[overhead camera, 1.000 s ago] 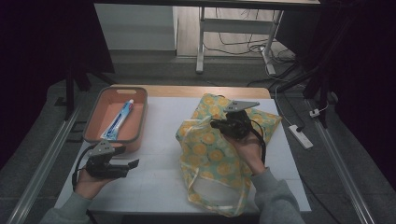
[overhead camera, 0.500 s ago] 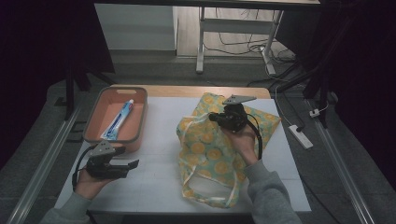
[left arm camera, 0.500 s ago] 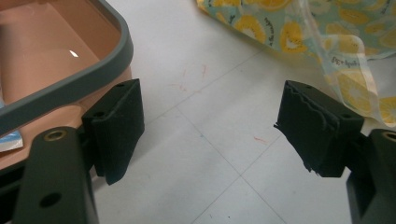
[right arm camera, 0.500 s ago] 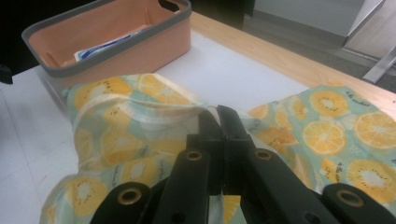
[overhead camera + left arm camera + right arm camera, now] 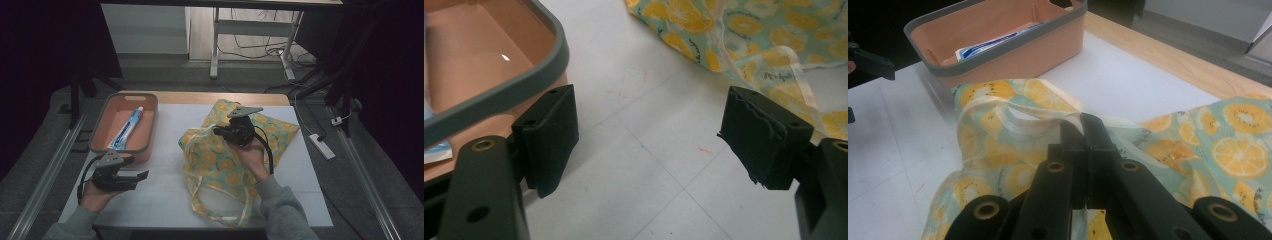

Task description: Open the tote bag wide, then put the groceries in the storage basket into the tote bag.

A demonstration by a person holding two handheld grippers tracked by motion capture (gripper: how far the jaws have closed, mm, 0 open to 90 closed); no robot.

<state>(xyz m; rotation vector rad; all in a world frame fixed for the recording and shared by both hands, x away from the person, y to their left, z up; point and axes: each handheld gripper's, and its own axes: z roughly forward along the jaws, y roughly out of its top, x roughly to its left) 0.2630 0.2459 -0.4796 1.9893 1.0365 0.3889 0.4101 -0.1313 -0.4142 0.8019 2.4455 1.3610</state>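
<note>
Over at the left, the left hand-held gripper (image 5: 142,176) is hovering low above the white table (image 5: 165,200), its black ribbed pads standing wide apart with nothing between them; in the left gripper view (image 5: 646,145) one pad edge is looking frayed. Just beyond it, a shallow rectangular tray (image 5: 148,107) of peach-coloured plastic with a rounded grey rim is sitting on the table, and a blue and white tube (image 5: 128,129) is lying flat inside it along its length.

Toward the middle, a soft fabric bag (image 5: 212,160) printed with yellow citrus slices on pale green is lying crumpled on the table, its pale strap handles looping toward the near edge (the cloth is bunching into loose folds rather than lying smooth).

Further right, the right hand-held gripper (image 5: 216,131) is sitting over the upper part of the bag, jaws pressed together; in the right gripper view (image 5: 1082,125) the pads are pinching a thin cream-edged fold of the bag's rim, lifting it into a small ridge. A bare wooden strip (image 5: 200,97) is showing along the far edge of the table.
</note>
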